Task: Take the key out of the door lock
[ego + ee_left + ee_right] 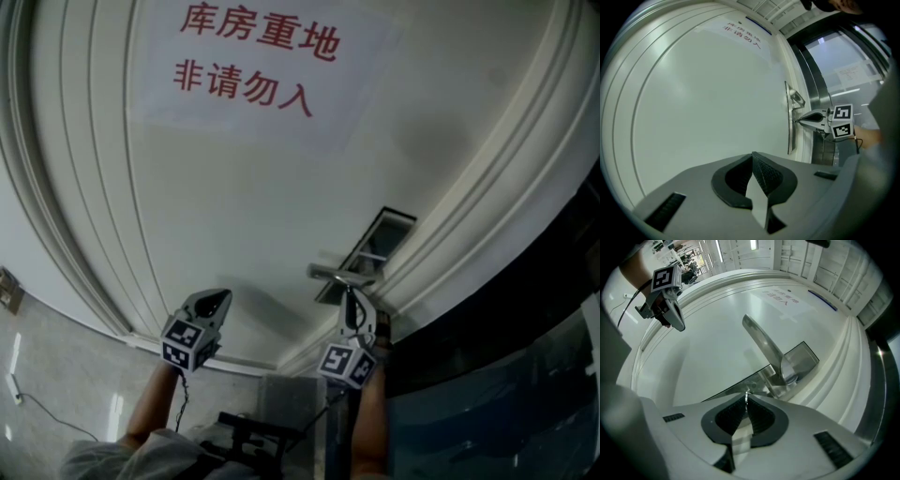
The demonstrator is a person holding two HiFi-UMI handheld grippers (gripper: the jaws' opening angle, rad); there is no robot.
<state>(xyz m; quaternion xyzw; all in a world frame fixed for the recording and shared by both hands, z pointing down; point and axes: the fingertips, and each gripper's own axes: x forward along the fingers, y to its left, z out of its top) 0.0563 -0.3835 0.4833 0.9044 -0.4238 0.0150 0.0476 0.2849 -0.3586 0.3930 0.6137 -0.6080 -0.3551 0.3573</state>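
The white door (234,206) carries a steel lock plate (375,246) with a lever handle (339,275). My right gripper (349,298) sits just below the handle against the plate. In the right gripper view its jaws are closed on the thin metal head of the key (746,394), under the handle (761,341) and at the plate (802,357). The key's blade is hidden. My left gripper (216,302) hangs in front of the bare door panel to the left, shut with nothing between its pads (764,173). The left gripper view shows the right gripper (802,120) at the plate (790,133).
A paper sign with red characters (253,56) is stuck high on the door. Moulded frame ridges (469,216) run beside the lock plate. A dark glass panel (525,375) stands to the right of the door frame.
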